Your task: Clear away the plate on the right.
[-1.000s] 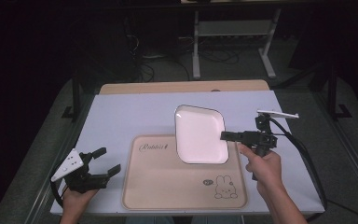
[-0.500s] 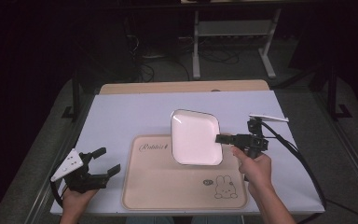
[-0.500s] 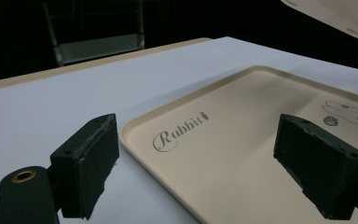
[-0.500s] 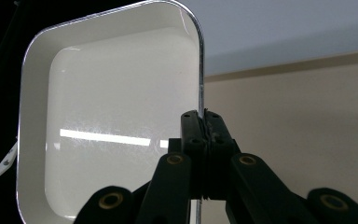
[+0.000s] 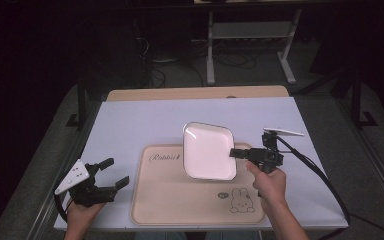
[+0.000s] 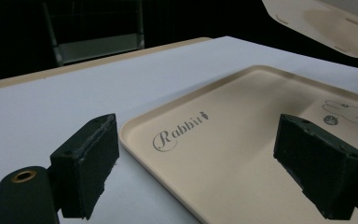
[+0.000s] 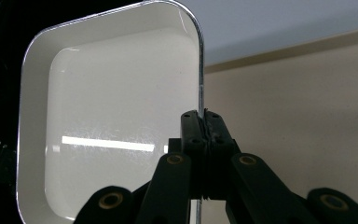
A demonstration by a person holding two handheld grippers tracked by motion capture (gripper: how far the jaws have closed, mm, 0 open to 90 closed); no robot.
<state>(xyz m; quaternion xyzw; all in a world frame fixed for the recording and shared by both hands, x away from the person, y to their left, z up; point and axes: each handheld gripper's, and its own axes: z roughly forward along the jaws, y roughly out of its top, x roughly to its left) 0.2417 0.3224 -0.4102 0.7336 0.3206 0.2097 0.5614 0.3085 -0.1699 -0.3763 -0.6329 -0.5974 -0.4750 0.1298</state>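
A white square plate [image 5: 209, 150] hangs tilted above the beige tray [image 5: 170, 200], and my right gripper [image 5: 236, 152] is shut on its right rim. In the right gripper view the plate [image 7: 112, 121] stands on edge, its rim pinched between the jaws of the right gripper [image 7: 204, 125]. The plate's underside [image 6: 326, 23] shows at the top right of the left gripper view. My left gripper [image 5: 116, 173] stands open near the table's front left, just left of the tray, with nothing between its pads [image 6: 86, 168]. The tray [image 6: 242, 154] carries the word "Rabbit" and a rabbit drawing.
A pale lilac mat [image 5: 140, 125] covers the table, whose wooden edge [image 5: 195, 93] shows at the back. Behind the table are dark floor, cables and a metal stand [image 5: 250, 30]. A cable [image 5: 320, 175] trails from the right gripper over the mat's right side.
My right gripper has carried the plate leftward and toward the person, over the tray. The left gripper has stayed still and open.
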